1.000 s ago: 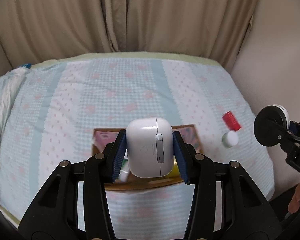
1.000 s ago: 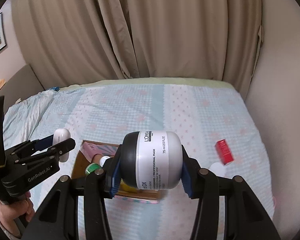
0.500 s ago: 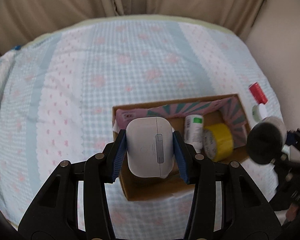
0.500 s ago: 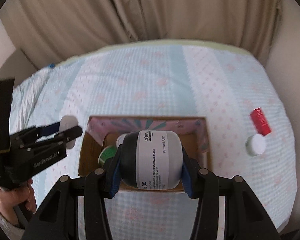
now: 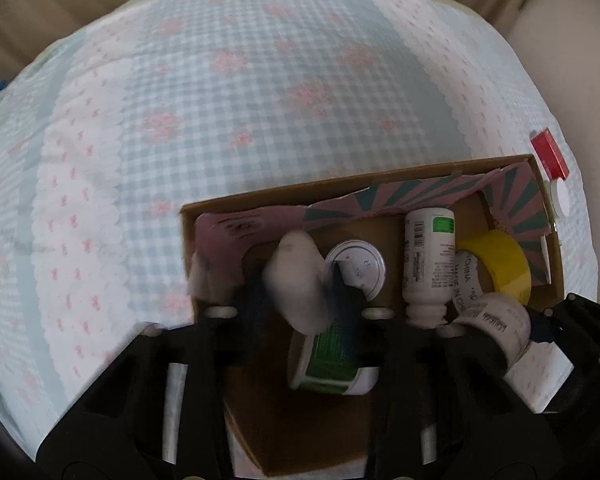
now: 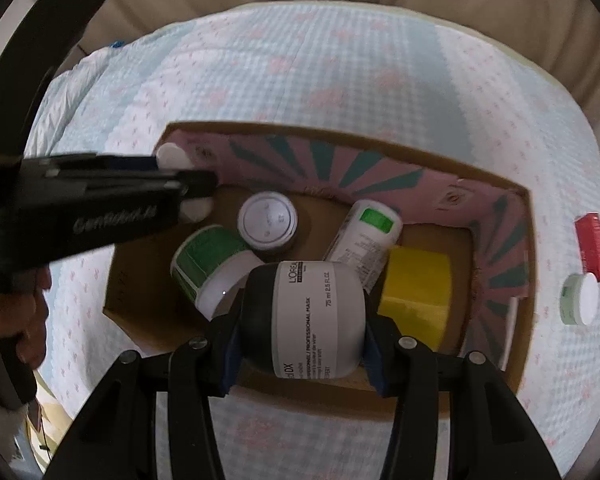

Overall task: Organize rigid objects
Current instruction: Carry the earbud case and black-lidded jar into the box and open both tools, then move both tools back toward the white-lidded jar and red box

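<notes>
We judge grey-and-black plastic mask jar (image 6: 312, 320) rigid, slippery (right jaws pinch its sides); left jaws' state: cannot tell, blurred.

Between the right fingers, the grey jar (image 6: 314, 320) carries a white label reading "L'ORÉAL", "PROFESSIONAL MASK" and "75 ml 2.5 FL. OZ.", with "DX" near its lower end. Left of them, the black body of the left gripper (image 6: 188, 190) is printed "GenRobot.AI". Just right of the left fingers, the inner ring of the yellow tape roll (image 5: 496, 264) reads "MADE IN CHINA".
</notes>
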